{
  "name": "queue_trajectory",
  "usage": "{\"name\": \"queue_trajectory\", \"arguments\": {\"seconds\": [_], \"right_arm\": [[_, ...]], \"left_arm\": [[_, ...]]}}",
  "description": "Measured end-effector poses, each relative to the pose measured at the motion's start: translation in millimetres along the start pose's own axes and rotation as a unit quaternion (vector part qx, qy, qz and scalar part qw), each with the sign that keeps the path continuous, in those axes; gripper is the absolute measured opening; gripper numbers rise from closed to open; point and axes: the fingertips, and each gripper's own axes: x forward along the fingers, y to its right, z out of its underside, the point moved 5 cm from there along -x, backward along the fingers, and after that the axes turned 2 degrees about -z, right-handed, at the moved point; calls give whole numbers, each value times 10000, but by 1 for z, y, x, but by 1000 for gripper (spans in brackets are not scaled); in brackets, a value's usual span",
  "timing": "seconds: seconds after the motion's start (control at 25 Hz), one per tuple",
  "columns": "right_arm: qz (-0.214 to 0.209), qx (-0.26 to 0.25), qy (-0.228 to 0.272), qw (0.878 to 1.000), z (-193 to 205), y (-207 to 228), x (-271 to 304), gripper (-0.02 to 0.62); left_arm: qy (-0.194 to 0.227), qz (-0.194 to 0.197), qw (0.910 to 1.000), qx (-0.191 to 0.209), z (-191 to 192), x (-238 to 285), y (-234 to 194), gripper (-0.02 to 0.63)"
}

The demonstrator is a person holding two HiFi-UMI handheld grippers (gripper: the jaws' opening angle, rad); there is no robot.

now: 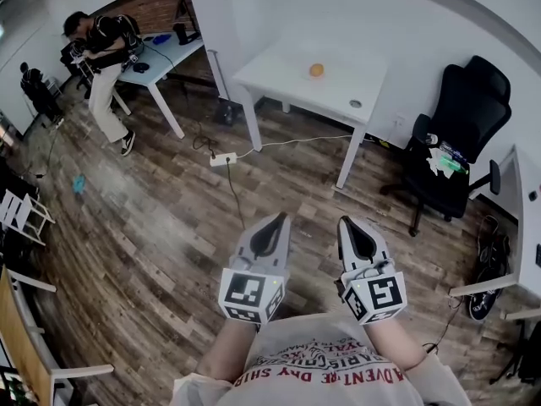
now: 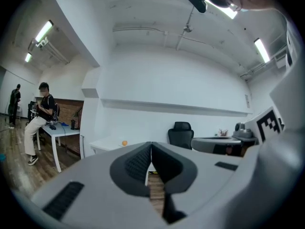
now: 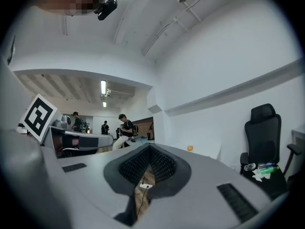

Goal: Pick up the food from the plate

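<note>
A wide office room with a wood-plank floor (image 1: 169, 227) lies between the person and the work. Against the far white wall is a white counter (image 1: 287, 87). On it sits the food (image 1: 316, 70), one small round orange piece. It lies too far off to tell whether there is a plate under it.

The left tool (image 1: 279, 222) and the right tool (image 1: 348, 227) are held side by side in front of the person's chest, level and aimed toward that counter. They are well apart from it, with bare floor and a power strip (image 1: 223, 159) in between. Each tool's own view shows its ribbed pads meeting at the tips with nothing caught between them, so both are closed and empty. This looks like a carrying pose for the walk over, not a reach.

The food shows small in the left gripper view (image 2: 124, 142) and in the right gripper view (image 3: 190, 148). My guess is that the approach comes first, and one tool must spread its jaws before any pick. A black office chair (image 1: 461, 134) stands right of the counter, and another person (image 1: 106, 57) sits at a desk far left, clear of the path.
</note>
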Motion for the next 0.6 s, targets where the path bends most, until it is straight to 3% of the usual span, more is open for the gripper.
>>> {"name": "queue_trajectory", "arguments": {"seconds": [0.32, 0.6], "right_arm": [[286, 34, -281, 9992, 24, 14, 21, 9], [250, 151, -236, 9993, 30, 79, 72, 9]], "left_arm": [[-80, -5, 9998, -192, 21, 16, -30, 8], [-41, -86, 9991, -409, 22, 87, -42, 8]]}}
